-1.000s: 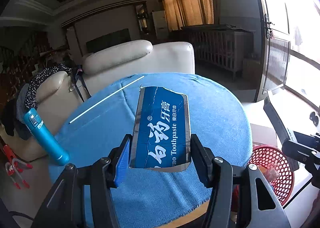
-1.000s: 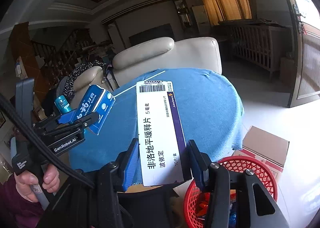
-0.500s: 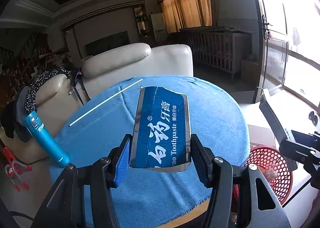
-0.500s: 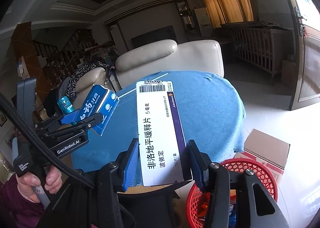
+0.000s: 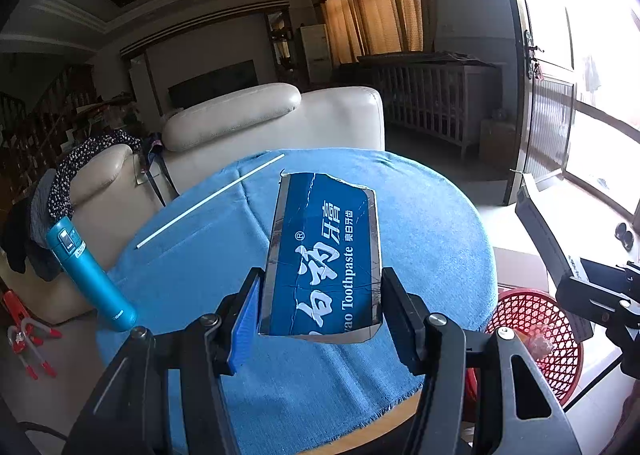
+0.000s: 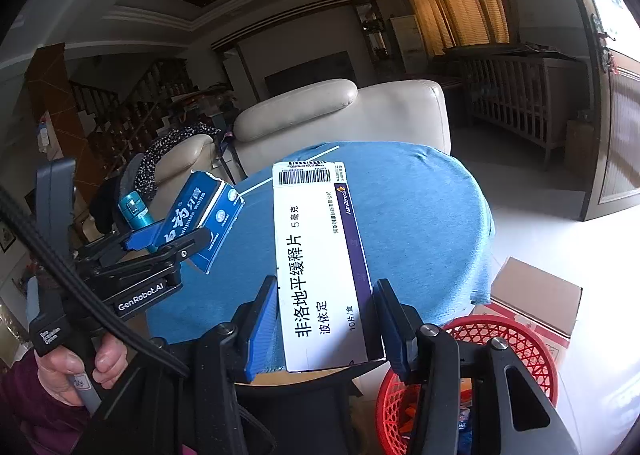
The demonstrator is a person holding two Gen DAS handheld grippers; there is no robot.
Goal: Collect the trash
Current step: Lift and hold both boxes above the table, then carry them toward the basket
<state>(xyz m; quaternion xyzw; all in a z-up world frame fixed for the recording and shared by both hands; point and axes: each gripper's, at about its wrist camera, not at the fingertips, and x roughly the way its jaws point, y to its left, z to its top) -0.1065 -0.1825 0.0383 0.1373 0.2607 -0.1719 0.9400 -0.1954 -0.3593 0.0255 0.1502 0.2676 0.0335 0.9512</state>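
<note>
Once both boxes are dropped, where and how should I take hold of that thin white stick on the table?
Grip the white stick near its middle, coming down from above with the jaws set across its length. It lies flat and diagonal on the blue tablecloth, with nothing touching it. It is very thin, so probably close fully and low against the cloth.

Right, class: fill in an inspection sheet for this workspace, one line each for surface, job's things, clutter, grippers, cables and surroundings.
Surface: round table under a blue cloth.
Job's things: toothpaste box and white pill box, both held above the table; red basket on the floor.
Clutter: white stick; teal flask.
Grippers: left hand-held gripper shut on the toothpaste box; right hand-held gripper shut on the pill box.
Cables: black cable across the left gripper.
Surroundings: cream sofa, cardboard box, curtains.
</note>
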